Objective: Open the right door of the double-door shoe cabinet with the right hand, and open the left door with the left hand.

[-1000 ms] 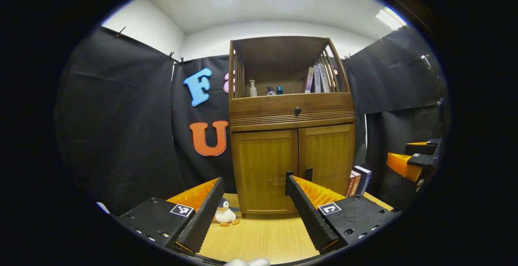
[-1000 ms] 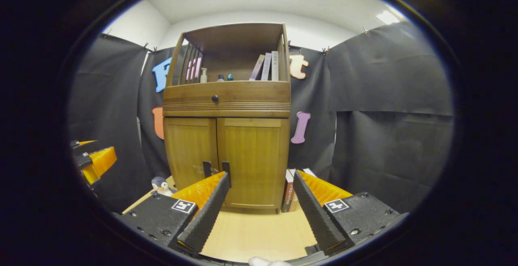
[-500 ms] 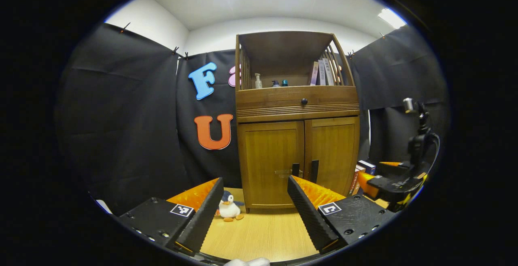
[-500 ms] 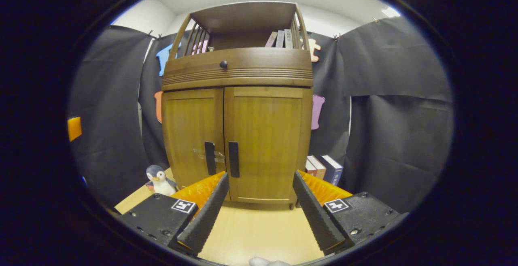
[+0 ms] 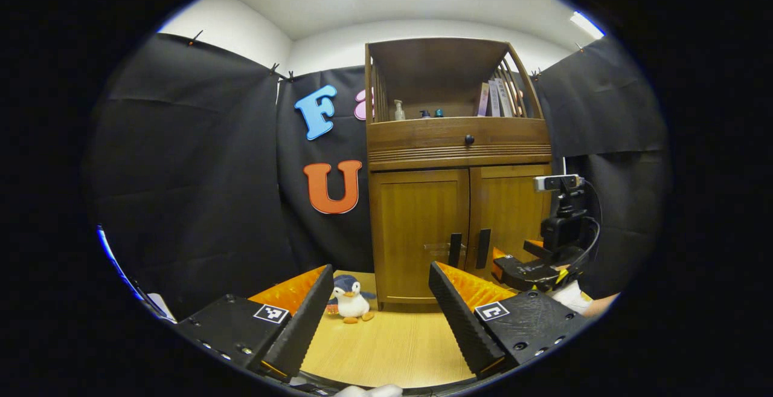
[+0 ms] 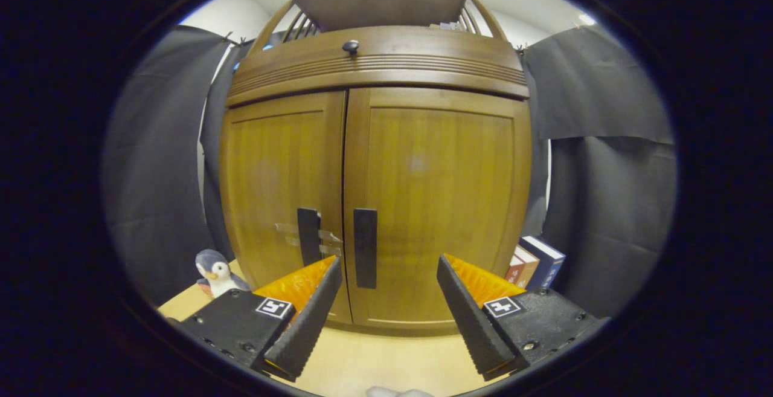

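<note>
The wooden shoe cabinet (image 5: 459, 143) stands with both doors closed. In the right gripper view its right door (image 6: 441, 185) and left door (image 6: 278, 179) are close up, each with a dark vertical handle: the right handle (image 6: 365, 256) and the left handle (image 6: 308, 243). My right gripper (image 6: 389, 264) is open, a short way in front of the right door, with the right handle just left of its gap. In the left gripper view the right gripper (image 5: 497, 259) hangs near the right door's lower part. My left gripper (image 5: 379, 271) is open and farther back, facing the left door (image 5: 416, 228).
A toy penguin (image 5: 350, 298) sits on the wooden floor (image 5: 386, 348) left of the cabinet's foot. Books (image 6: 536, 264) lean at the cabinet's right side. Bottles and books stand on the open top shelf (image 5: 447, 107). Black cloth walls close in both sides.
My right gripper has moved much closer to the cabinet, so the doors loom large in its view. My left gripper has shifted slightly and still stands back. Both stay open.
</note>
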{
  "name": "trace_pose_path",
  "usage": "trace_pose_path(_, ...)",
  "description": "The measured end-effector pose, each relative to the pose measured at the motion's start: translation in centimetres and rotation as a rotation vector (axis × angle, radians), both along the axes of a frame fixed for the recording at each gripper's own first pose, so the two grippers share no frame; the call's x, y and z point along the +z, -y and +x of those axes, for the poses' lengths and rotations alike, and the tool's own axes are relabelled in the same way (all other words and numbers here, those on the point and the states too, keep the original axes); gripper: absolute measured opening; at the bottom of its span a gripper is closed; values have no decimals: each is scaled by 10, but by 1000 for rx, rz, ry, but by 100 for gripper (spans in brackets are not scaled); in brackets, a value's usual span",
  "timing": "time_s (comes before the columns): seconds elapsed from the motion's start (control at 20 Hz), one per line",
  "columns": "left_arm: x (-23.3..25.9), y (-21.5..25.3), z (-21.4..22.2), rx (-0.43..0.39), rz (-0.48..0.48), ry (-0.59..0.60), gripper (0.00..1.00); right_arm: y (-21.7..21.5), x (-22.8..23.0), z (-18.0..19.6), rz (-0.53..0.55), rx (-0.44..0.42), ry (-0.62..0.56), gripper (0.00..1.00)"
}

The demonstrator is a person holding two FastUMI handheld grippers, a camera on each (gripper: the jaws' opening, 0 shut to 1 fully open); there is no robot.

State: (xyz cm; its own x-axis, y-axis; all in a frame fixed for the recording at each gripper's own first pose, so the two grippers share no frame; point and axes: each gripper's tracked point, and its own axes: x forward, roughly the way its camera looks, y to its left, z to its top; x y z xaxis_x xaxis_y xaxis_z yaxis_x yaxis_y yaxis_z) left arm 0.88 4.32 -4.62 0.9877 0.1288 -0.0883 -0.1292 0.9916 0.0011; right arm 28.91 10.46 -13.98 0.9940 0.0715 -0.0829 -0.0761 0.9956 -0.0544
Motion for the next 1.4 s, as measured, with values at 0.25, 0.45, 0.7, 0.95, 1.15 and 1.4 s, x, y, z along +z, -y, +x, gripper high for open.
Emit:
trace_pose_path(0.25,3,-3,0,56,9,-8,96,-18,-11,53,-19,-5,-26,99)
trace_pose_path(0.45,4,-6,1,98,12,-10,96,-21,-19,83,-28,-19,-42,96)
trace_pose_path(0.7,3,-7,0,114,11,-17,96,-19,-24,100,-15,-26,-66,72)
trace_pose_path(0.95,1,-7,2,118,1,-25,96,-25,-27,106,-13,-25,-83,57)
trace_pose_path(1.15,2,-5,1,111,-18,-20,96,-29,-29,108,-13,-36,-81,40)
trace_pose_path(1.4,0,-7,-2,117,-20,-12,96,-26,-30,105,7,-7,-113,36)
